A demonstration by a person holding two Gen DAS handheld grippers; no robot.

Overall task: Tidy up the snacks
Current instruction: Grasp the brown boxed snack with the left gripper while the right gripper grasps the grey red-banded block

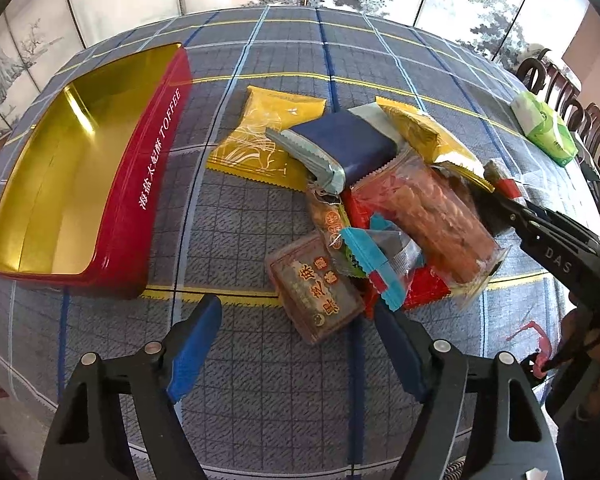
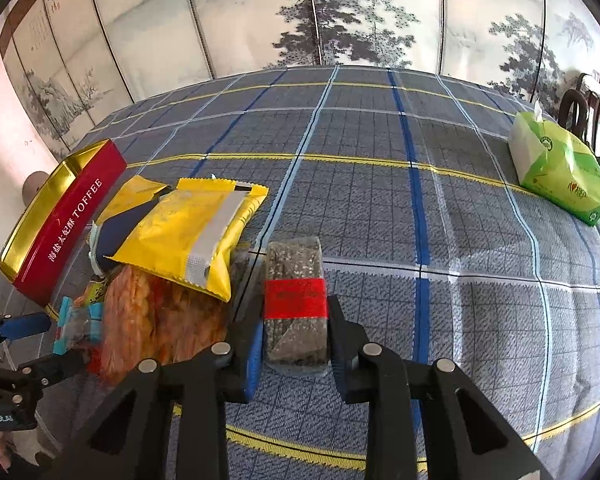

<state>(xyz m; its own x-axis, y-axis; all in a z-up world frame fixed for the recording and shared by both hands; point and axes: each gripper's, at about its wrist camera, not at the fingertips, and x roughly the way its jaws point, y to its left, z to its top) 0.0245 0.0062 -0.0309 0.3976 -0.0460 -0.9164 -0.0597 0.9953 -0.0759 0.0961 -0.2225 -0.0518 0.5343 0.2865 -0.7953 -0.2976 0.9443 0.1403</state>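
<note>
Now right gripper [image 2: 295, 336] squeezing dark seed bar [image 2: 295, 280]; left gripper [image 1: 300, 320] wide open. Next, probably into red tin [image 2: 66, 220].

Plaid-clothed table [image 2: 380, 184], red toffee tin [image 1: 140, 184], snack packet pile [image 1: 380, 208], green tissue pack [image 2: 560, 176]

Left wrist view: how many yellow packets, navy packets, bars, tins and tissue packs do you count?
Yellow packets: 2
Navy packet: 1
Bar: 1, held in the right gripper
Tin: 1
Tissue pack: 1
Total: 6
</note>
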